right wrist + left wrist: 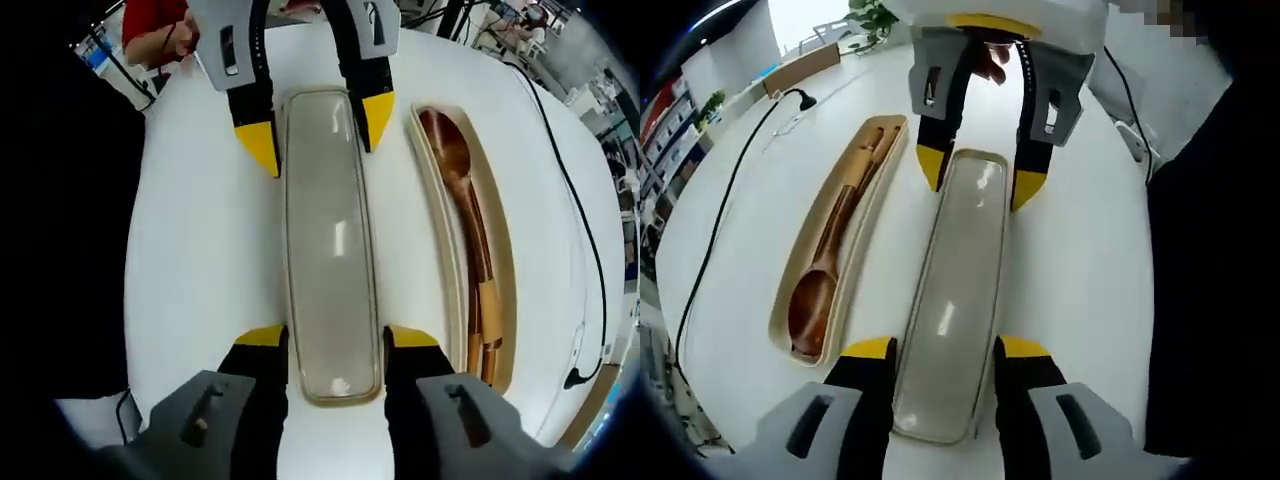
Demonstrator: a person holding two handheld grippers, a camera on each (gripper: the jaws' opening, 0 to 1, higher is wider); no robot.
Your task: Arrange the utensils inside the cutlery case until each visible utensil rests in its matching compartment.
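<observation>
A translucent lid of the cutlery case lies flat on the white table. My left gripper holds one end of it, jaws pressed on both long edges. At the far end my right gripper clamps the lid the same way. The right gripper and left gripper face each other. Beside the lid sits the beige case base, holding a wooden spoon and wooden chopsticks. In the right gripper view the base, spoon and chopsticks lie to the right.
A black cable curves across the table beyond the case, the same cable near the table edge. A person's dark clothing borders the table. A person in red sits farther off. A cardboard box stands at the back.
</observation>
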